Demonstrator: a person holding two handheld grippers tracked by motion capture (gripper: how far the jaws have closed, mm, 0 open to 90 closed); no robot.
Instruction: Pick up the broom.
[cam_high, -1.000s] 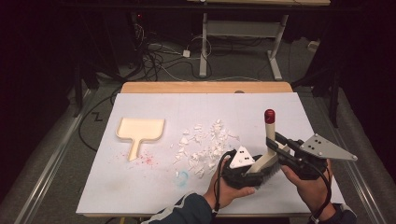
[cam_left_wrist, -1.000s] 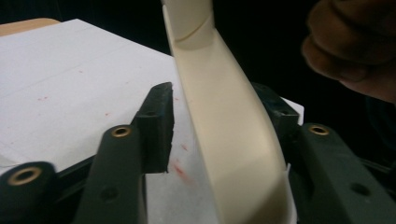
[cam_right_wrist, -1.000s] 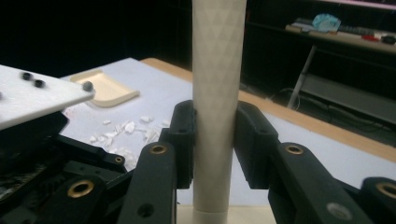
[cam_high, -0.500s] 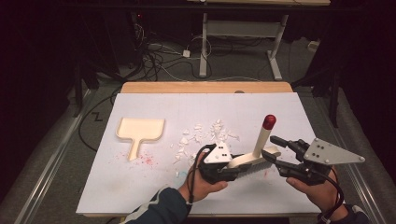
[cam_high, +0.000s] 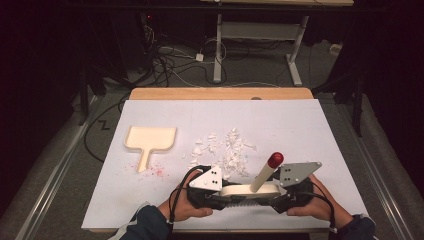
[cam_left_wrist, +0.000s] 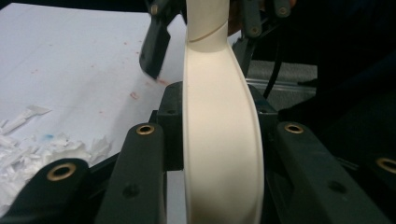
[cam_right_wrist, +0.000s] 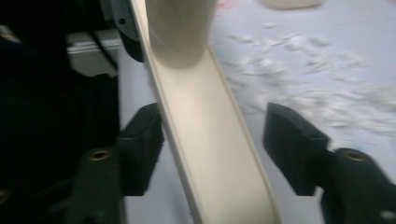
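Observation:
A cream brush (cam_high: 250, 190) with a red-tipped handle (cam_high: 274, 160) lies low over the near edge of the white table. My left gripper (cam_high: 227, 192) is shut on one end of its body (cam_left_wrist: 219, 140), pads pressing both sides. My right gripper (cam_high: 272, 196) faces it from the other end. Its jaws have just been opening and stand apart around the brush body (cam_right_wrist: 219, 186), with gaps beside both pads (cam_right_wrist: 292, 140). In the left gripper view a jaw of the right gripper (cam_left_wrist: 154, 46) shows beyond the brush.
A cream dustpan (cam_high: 150, 140) lies at the table's left, with red specks (cam_high: 156, 171) by its handle. A heap of white paper scraps (cam_high: 225, 152) sits mid-table just beyond the grippers. Cables and desk legs stand on the floor past the wooden far edge (cam_high: 220, 93).
Both hands moved left and toward the near edge with the brush. The right gripper's jaws opened off the brush, and the handle leans lower than before.

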